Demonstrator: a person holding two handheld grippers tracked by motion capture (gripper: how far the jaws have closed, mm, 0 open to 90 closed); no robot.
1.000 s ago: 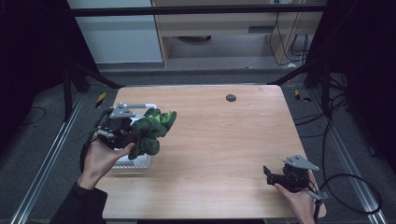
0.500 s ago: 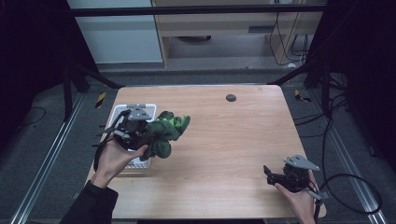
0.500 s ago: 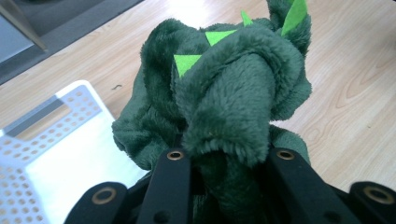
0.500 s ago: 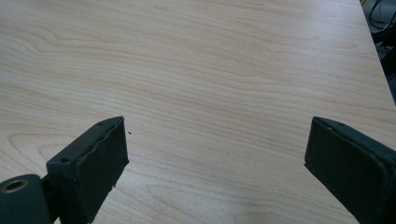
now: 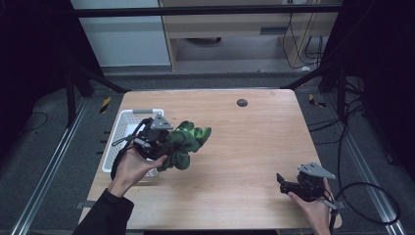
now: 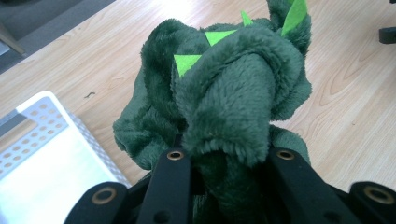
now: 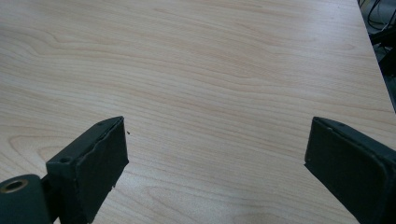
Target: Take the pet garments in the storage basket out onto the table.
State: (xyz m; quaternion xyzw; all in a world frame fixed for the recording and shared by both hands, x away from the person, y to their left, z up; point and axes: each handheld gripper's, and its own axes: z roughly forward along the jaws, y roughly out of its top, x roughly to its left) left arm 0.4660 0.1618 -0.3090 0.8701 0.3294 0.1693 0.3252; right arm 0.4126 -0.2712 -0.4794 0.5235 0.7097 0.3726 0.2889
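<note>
High view: left gripper (image 5: 164,142) is clamped on a green plush toy (image 5: 188,142), held just right of the white basket (image 5: 117,134), above the table (image 5: 244,147). Right gripper (image 5: 288,185), well right of the basket, has jaws spread with nothing between them. Plush appears soft, light and compressible; grip a thick fold of the body, not the felt spikes.

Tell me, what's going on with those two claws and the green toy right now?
Left gripper clamped on green plush toy, held beside white basket. Right gripper open, empty, low over the table. Nothing blocking the way.
</note>
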